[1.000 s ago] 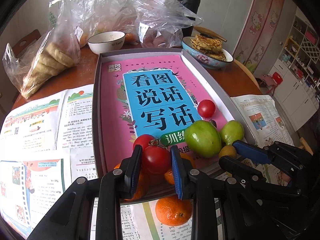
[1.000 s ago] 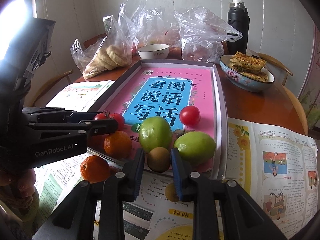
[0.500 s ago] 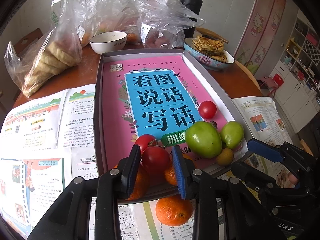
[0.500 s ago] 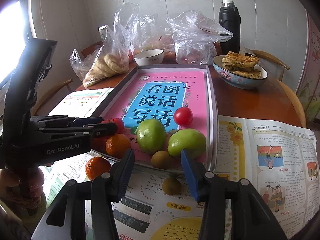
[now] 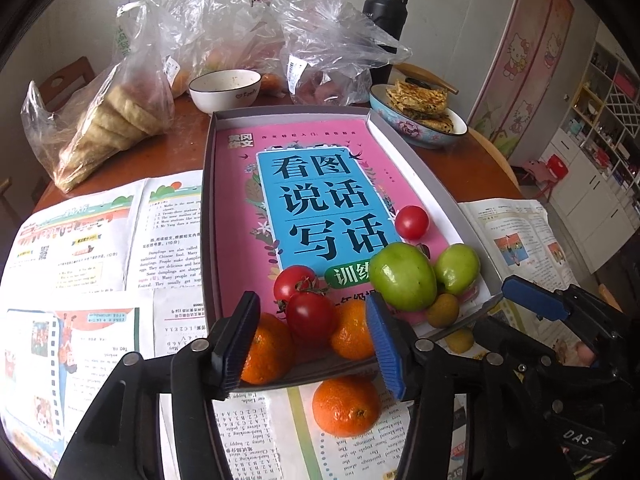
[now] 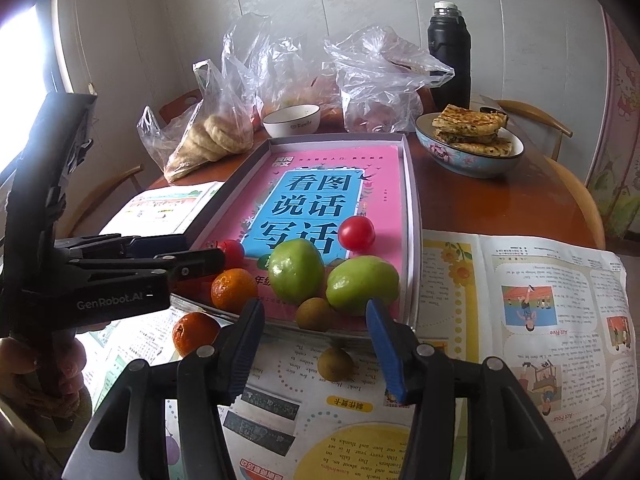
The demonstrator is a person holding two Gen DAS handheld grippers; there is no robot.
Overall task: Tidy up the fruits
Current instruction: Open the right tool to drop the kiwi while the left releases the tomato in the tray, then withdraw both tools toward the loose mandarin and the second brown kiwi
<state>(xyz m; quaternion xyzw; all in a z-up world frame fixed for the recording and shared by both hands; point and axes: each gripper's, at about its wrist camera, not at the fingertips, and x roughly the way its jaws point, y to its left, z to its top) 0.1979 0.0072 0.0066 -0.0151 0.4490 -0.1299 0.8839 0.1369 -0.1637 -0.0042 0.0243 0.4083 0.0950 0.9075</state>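
A grey tray (image 5: 206, 208) lined with a pink book holds tomatoes, oranges, two green fruits (image 5: 402, 276) and a small brown fruit (image 5: 442, 310). My left gripper (image 5: 310, 344) is over the tray's near edge, jaws opening. A red tomato (image 5: 310, 316) sits between its pads, which stand clear of it. My right gripper (image 6: 316, 346) hovers over the newspaper, jaws also opening. The brown fruit (image 6: 314, 314) lies on the tray just beyond them, untouched. A second brown fruit (image 6: 335, 363) rests on the paper below. One orange (image 5: 346, 406) lies outside the tray.
Open newspapers (image 6: 520, 320) cover the near table on both sides. Behind the tray stand a white bowl (image 5: 224, 88), plastic bags of food (image 5: 104, 120), a black flask (image 6: 448, 60) and a patterned bowl of flatbread (image 6: 472, 140). A hand (image 6: 44, 364) holds the left gripper.
Both grippers have let go. The left jaws spread away from the tomato, which stays in the tray. The right jaws widened off the small brown fruit and drew back slightly.
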